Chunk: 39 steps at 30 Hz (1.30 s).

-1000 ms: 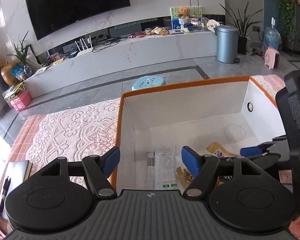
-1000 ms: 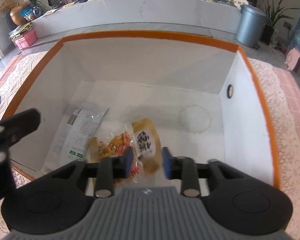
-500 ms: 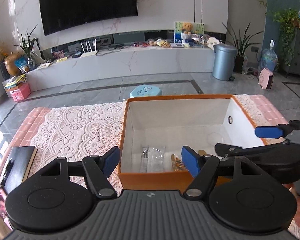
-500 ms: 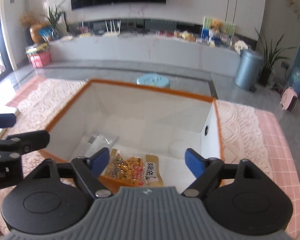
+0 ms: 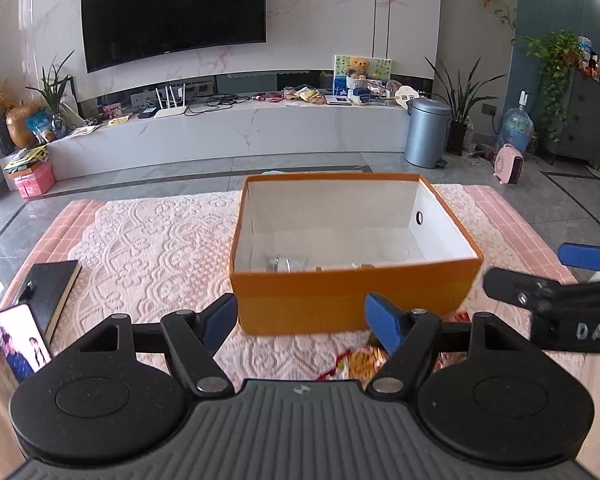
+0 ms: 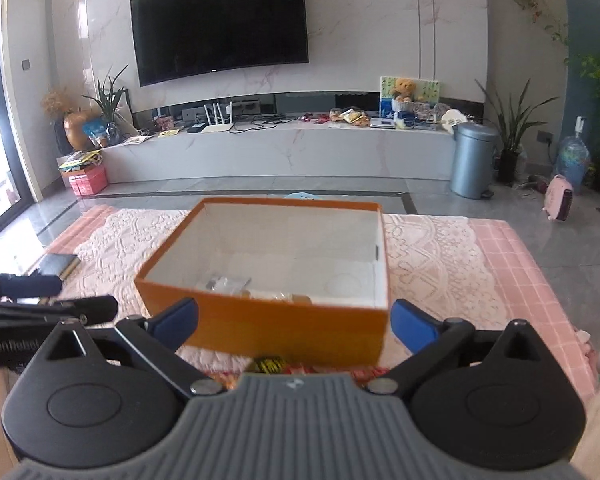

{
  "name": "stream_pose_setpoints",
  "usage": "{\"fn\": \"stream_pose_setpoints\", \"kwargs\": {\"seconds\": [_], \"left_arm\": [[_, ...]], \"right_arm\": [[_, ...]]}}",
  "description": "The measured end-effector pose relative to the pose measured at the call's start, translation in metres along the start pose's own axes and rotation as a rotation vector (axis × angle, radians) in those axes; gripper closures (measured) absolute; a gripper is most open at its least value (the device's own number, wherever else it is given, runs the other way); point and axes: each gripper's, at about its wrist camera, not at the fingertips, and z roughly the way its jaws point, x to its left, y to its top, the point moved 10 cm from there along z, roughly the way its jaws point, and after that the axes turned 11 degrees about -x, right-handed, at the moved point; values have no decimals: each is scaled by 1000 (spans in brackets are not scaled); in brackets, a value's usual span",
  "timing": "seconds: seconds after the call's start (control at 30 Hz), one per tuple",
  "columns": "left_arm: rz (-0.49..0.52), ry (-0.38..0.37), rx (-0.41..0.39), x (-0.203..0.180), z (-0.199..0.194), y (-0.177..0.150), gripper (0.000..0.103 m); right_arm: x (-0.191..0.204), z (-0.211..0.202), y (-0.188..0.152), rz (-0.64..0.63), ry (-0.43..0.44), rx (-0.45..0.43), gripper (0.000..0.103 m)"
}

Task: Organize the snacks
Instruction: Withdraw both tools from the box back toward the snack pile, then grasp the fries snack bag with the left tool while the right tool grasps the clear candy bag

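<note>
Both my grippers hover short of the orange box, fingers spread wide and holding nothing.

At the desk's left edge lie a phone [image 5: 18, 342] and black notebook [image 5: 50, 288]. My left gripper [image 5: 300, 320] faces the orange shoebox [image 5: 352, 294] at the middle of the lace-covered desk [image 5: 152, 248]; snack packets [image 5: 286, 263] lie inside against its near wall, and more snack packets [image 5: 360, 362] lie before it, near my right gripper [image 6: 294, 320].
</note>
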Motion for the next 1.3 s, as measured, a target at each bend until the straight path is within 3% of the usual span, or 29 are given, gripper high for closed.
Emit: {"fn": "stream_pose_setpoints", "kwargs": {"seconds": [0.2, 0.4, 0.67, 0.83, 1.07, 1.3], "left_arm": [[8, -21, 52, -6, -7, -32, 17], [-48, -53, 147, -13, -1, -69, 17], [-27, -40, 228, -19, 10, -104, 16], [-3, -32, 246, -21, 19, -115, 15], [-6, -108, 241, -32, 29, -120, 15], [2, -160, 194, -43, 44, -114, 15]], "right_arm": [[-6, -30, -39, -29, -37, 14, 4], [-18, -32, -76, -94, -111, 43, 4], [-21, -19, -113, -56, -91, 134, 4], [-24, -11, -123, -78, -121, 147, 4], [-32, -3, -129, -37, -104, 108, 4], [-31, 13, -135, -19, -76, 133, 28]]}}
